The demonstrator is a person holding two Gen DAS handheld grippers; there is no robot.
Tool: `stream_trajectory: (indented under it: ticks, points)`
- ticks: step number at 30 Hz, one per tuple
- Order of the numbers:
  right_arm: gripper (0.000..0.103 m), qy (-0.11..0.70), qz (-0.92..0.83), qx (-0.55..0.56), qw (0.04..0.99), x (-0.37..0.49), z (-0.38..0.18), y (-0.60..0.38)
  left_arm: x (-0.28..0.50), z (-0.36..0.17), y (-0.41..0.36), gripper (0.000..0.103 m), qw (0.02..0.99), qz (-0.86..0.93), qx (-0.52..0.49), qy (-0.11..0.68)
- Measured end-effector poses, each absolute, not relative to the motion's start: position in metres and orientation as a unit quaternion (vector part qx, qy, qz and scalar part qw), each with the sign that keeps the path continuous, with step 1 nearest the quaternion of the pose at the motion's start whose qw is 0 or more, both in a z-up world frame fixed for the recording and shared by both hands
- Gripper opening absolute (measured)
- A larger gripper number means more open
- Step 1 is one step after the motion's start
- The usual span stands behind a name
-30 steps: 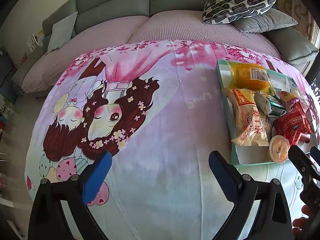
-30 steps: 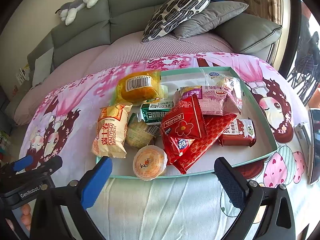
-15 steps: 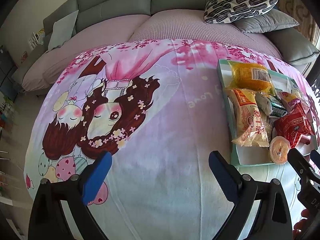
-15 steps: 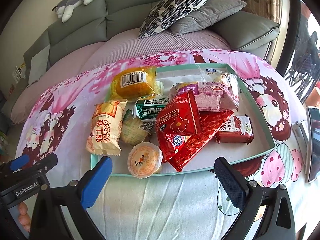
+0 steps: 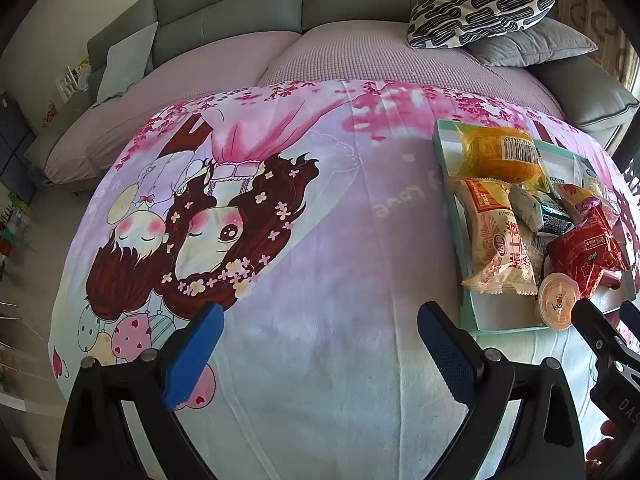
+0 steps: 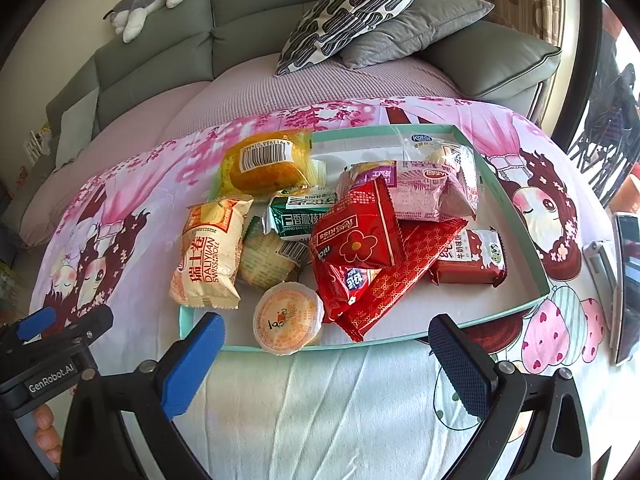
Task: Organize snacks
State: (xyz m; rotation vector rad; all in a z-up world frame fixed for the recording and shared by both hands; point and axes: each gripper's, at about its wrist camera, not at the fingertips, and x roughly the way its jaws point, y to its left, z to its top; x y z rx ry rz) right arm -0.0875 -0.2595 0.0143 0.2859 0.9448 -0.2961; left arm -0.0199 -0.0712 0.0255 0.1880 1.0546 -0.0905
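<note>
A shallow mint-green tray (image 6: 516, 216) (image 5: 466, 312) on the cartoon-print cloth holds several wrapped snacks: a yellow cake pack (image 6: 264, 166), a cream Swiss-roll pack (image 6: 210, 254) (image 5: 498, 246), a green pack (image 6: 302, 216), red packs (image 6: 356, 244), a brown milk bar (image 6: 470, 258) and an orange jelly cup (image 6: 288, 318) (image 5: 558, 306) at the tray's near rim. My right gripper (image 6: 326, 354) hangs open just in front of the jelly cup, holding nothing. My left gripper (image 5: 320, 344) is open over bare cloth, left of the tray.
A grey sofa (image 6: 160, 64) with a patterned cushion (image 6: 352, 4) and grey cushion (image 6: 412, 28) lies behind the table. A phone (image 6: 628, 280) rests at the cloth's right edge. A plush toy (image 6: 148, 4) sits on the sofa back. A hand (image 6: 46, 432) holds the left gripper.
The right gripper's view has shifted a little right, so the tray sits further left and slightly nearer. The left view has barely drifted. Both grippers stay open.
</note>
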Motion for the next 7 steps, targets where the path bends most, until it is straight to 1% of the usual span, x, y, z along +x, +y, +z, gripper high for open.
stream_trajectory:
  ticks: [7]
  points:
    - [0.103,0.452,-0.142,0.137,0.870,-0.0878,0.0137,-0.2598,-0.0206,0.0259,-0.0717,0.098,0.860,-0.041,0.091,0.501]
